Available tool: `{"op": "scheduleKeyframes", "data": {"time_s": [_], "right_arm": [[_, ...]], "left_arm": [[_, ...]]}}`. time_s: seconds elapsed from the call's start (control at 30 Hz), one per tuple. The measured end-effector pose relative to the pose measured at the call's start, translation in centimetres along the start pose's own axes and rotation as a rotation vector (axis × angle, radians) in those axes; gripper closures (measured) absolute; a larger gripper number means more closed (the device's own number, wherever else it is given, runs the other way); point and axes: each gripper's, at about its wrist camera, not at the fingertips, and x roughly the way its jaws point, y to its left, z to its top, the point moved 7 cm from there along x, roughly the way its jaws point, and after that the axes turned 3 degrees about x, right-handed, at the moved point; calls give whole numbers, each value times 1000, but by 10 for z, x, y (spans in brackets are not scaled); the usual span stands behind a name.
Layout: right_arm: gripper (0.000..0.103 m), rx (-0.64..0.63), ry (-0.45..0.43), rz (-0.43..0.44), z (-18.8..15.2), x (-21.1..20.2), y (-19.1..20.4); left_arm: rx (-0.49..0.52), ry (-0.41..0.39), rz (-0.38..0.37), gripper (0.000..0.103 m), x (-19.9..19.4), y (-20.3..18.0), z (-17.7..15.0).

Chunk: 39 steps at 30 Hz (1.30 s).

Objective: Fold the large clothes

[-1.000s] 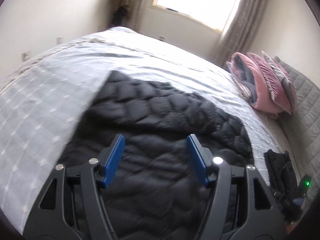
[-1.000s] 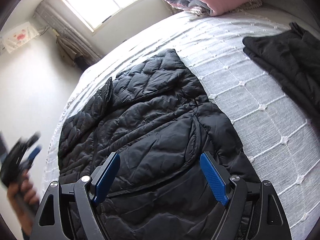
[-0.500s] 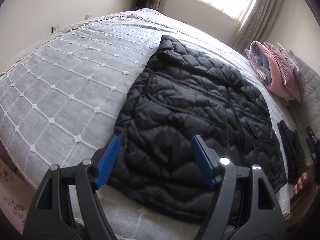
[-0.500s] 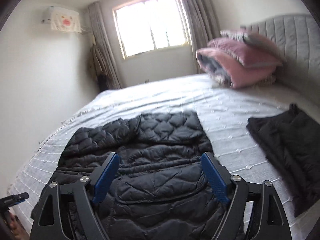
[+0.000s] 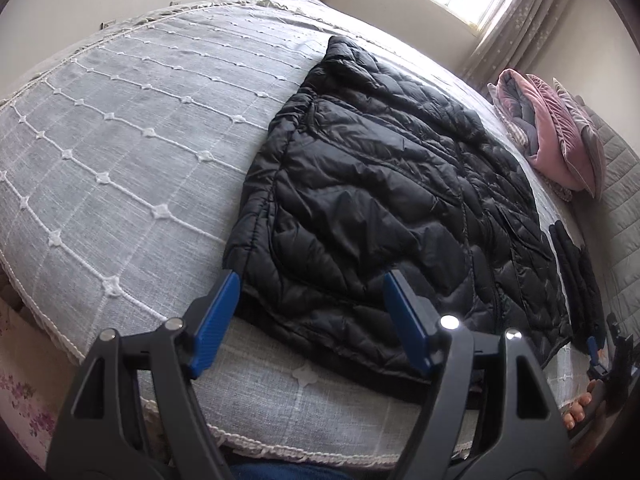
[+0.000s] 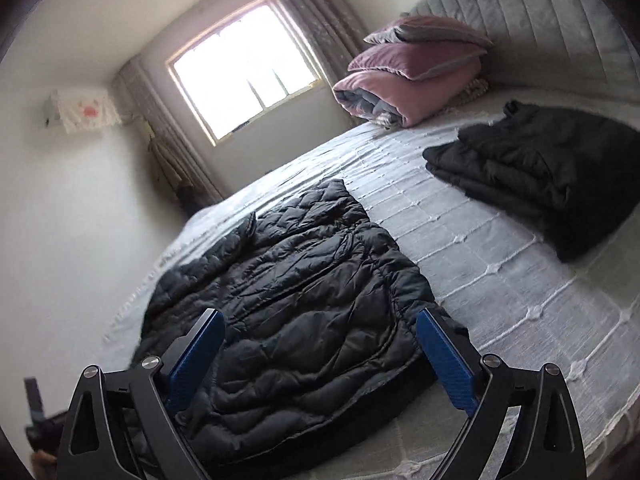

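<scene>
Grey quilted bedspread (image 5: pixel 120 168), black puffer jacket (image 5: pixel 380 208) spread flat.
Left gripper (image 5: pixel 312 312) released; right gripper (image 6: pixel 320 344) spreading wider, both empty above its hem.

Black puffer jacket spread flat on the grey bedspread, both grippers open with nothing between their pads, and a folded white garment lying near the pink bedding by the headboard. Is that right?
One thing is off: the folded garment is black, not white, as the right wrist view shows. The rest holds: the puffer jacket lies spread on the grey bedspread, the left gripper and right gripper are open and empty, and the pink bedding sits by the headboard.
</scene>
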Motion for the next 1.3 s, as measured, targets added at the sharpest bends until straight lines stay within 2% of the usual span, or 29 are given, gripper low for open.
{"op": "scheduleKeyframes", "data": {"time_s": [0.07,0.17,0.3,0.4,0.57,0.63,0.7,0.8,0.9,1.0,1.17,1.23,1.3], "right_arm": [[5,86,50,-7,-4,5,-16],[5,263,176,-16,-14,16,-47],[5,403,210,-15,-19,19,-73],[5,487,238,-24,-23,26,-89],[7,493,239,-61,-20,30,-96],[13,491,246,-76,-22,36,-98],[31,491,271,-66,-25,42,-96],[44,517,293,-59,-30,49,-99],[45,530,295,-63,-32,50,-103],[45,531,304,-74,-34,51,-104],[45,495,321,-104,-35,60,-99],[45,484,320,-104,-34,61,-98],[45,478,318,-98,-34,63,-97]], "left_arm": [[-6,9,17,28,2,4,-2],[-4,32,21,28,8,7,-6],[-45,43,24,28,17,15,-6],[-99,57,-9,28,22,19,-7],[-124,100,0,28,32,25,-14],[-168,105,-38,28,30,30,-15],[-194,102,-53,28,26,35,-14],[-193,109,-39,28,22,41,-14],[-205,112,-70,28,19,42,-15],[-191,147,-113,28,28,34,-18],[-154,146,-100,28,41,14,-12],[-160,135,-87,32,43,10,-10],[-156,138,-73,53,46,7,-10]]}}
